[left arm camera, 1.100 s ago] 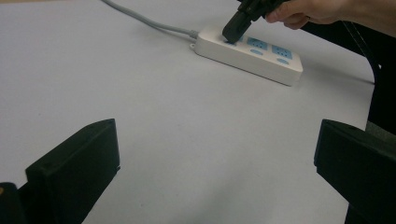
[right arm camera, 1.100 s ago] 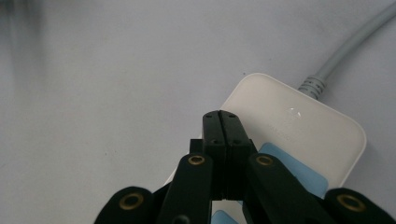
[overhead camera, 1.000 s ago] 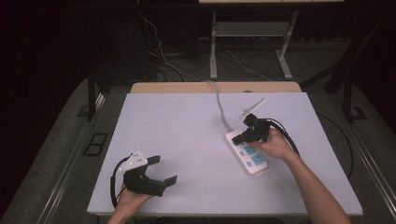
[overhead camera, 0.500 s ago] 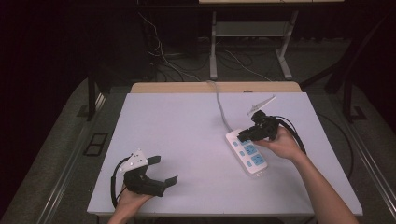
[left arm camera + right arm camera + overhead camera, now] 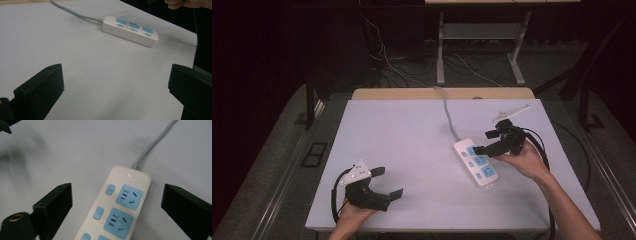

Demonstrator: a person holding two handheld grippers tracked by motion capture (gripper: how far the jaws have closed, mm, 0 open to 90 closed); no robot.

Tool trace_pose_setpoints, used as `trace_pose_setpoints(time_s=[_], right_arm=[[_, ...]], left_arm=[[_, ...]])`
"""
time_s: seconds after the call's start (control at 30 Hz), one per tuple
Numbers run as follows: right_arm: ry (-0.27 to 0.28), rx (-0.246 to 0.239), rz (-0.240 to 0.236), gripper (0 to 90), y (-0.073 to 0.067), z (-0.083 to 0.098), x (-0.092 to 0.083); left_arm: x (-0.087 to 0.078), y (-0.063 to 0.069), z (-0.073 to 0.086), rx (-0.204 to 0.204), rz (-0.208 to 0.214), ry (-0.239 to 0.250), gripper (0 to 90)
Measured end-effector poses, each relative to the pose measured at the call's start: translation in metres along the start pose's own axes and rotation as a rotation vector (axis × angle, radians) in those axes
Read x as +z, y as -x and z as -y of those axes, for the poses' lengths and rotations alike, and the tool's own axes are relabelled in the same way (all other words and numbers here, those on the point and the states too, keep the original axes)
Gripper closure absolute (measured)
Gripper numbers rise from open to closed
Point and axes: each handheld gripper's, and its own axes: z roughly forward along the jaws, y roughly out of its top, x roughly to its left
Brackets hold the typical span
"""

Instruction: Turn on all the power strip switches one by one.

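High view: our right gripper (image 5: 490, 141), jaws just opened and empty, hovers over the power strip (image 5: 477, 163); our left gripper (image 5: 387, 182) rests released.

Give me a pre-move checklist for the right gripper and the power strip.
1. Right gripper open: ok; its jaws have just been opening and stand wide, with nothing pressed between them.
2. Gripper clear of the power strip: ok; in the right gripper view the strip lies below the jaws, untouched.
3. Strip flat on the table: ok.
4. Cord free of snags: cannot tell; it runs off the table's far edge.
5. Switches on: cannot tell; small red dots beside them, too faint to judge.
6. Left gripper out of the way: ok; open, near the front left.
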Motion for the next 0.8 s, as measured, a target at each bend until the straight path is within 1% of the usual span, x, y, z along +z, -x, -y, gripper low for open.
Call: trace_pose_setpoints(time_s=[0.03,0.1,0.37,0.53,0.63,0.7,0.8], right_arm=[[0.002,0.005,0.001,0.0,-0.001,0.003,-0.001],[0.005,0.022,0.005,0.1,-0.003,0.008,-0.004],[0.038,0.058,0.010,0.2,-0.012,0.031,-0.020],[0.086,0.070,0.014,0.2,-0.017,0.049,-0.031],[0.103,0.078,0.015,0.2,-0.021,0.059,-0.035],[0.116,0.092,0.022,0.2,-0.022,0.067,-0.039],[0.153,0.114,0.033,0.2,-0.025,0.080,-0.043]], left_arm=[[0.000,0.000,0.000,0.000,0.000,0.001,0.0],[0.000,0.000,0.000,-0.001,-0.001,0.002,0.0],[0.000,0.000,0.000,-0.003,-0.002,0.006,0.0],[0.000,0.000,0.000,-0.002,-0.003,0.005,0.0],[0.000,0.000,0.000,-0.002,-0.005,0.003,0.0],[-0.001,0.000,0.000,-0.003,-0.006,0.003,0.0],[-0.001,-0.001,0.000,-0.004,-0.008,0.003,0.0]])
